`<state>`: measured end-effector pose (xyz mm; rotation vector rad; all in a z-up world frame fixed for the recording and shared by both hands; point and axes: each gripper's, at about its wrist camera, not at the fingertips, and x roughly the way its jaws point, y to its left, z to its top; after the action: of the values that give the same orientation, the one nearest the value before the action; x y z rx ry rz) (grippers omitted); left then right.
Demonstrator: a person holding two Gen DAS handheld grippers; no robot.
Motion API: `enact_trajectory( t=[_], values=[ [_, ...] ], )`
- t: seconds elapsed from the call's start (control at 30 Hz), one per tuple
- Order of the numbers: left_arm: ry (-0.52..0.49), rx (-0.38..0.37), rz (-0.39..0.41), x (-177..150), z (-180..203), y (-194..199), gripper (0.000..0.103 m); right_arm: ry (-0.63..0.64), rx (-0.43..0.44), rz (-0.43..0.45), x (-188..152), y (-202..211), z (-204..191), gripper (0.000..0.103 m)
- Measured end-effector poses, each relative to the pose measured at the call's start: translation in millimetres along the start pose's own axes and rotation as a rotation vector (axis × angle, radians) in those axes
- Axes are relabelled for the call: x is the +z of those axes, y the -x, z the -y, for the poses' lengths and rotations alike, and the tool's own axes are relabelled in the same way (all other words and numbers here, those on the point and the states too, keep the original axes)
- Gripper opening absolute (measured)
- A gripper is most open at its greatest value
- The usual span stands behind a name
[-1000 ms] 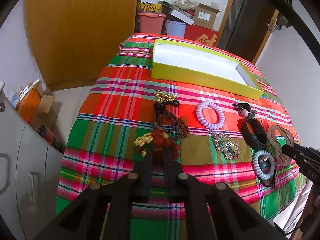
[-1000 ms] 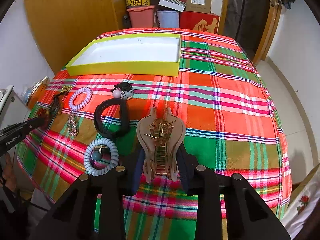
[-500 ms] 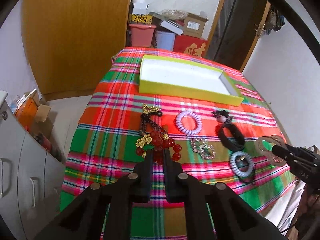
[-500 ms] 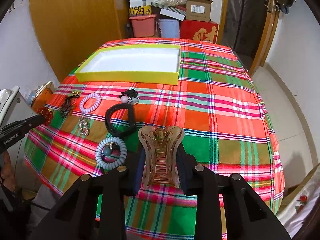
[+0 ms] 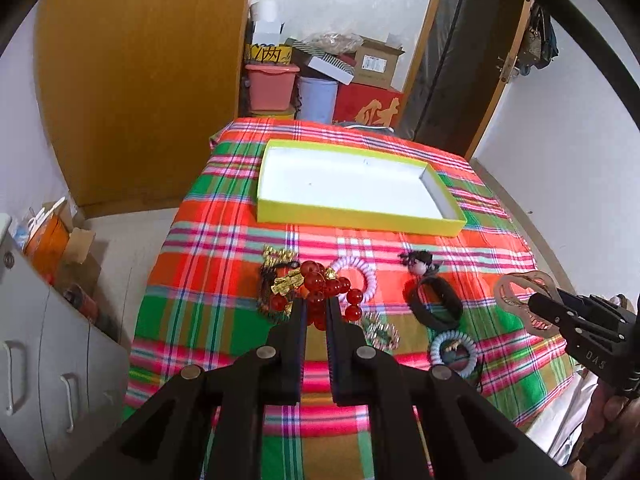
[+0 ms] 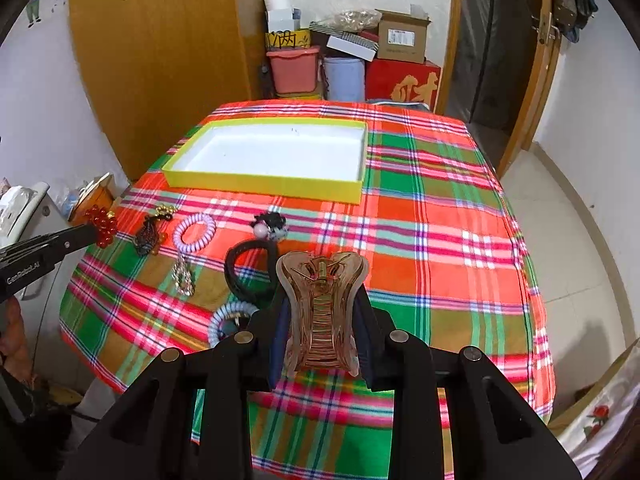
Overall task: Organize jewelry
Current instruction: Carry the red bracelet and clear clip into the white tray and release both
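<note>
My left gripper (image 5: 316, 306) is shut on a red bead bracelet (image 5: 320, 284) and holds it above the plaid tablecloth; it also shows in the right wrist view (image 6: 102, 222). My right gripper (image 6: 322, 300) is shut on a translucent brown hair claw clip (image 6: 322, 308), lifted above the table; the clip also shows in the left wrist view (image 5: 524, 300). A yellow box with a white inside (image 6: 264, 182) lies at the far middle of the table (image 5: 348, 214) and holds nothing.
On the cloth lie a dark tassel with gold ends (image 6: 150, 232), a lilac coil hair tie (image 6: 195, 231), a rhinestone brooch (image 6: 183, 276), a black band (image 6: 244, 270), a blue coil tie (image 6: 226, 320) and a black bobble tie (image 6: 270, 226). Grey cabinet (image 5: 40, 360) stands left.
Both grippers have risen and pulled back from the table with their items. The red bracelet has come off the cloth, and the yellow box looks farther away.
</note>
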<state>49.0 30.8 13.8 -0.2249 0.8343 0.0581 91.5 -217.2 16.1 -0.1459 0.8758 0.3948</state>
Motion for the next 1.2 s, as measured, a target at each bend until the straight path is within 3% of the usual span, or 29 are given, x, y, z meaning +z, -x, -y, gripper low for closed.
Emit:
enact_trajectory(
  t=[0.37,0.73,0.93,1.2],
  values=[
    [-0.041,-0.004,0.037,49,10,-22,0.009,0.023,0.014,0.035,49,-22,-6,0.03],
    [-0.036,-0.009,0.043,102,-6,-75,0.009,0.028,0.025,0.047,106,-72,-4,0.03],
    [-0.034,-0.006,0.013,117,-16,-114,0.009,0.005,0.028,0.004,119,-111,7,0.03],
    [-0.019,0.03,-0.063,114,-28,-165,0.009,-0.012,0.021,-0.055,121,-149,18,0.03]
  ],
)
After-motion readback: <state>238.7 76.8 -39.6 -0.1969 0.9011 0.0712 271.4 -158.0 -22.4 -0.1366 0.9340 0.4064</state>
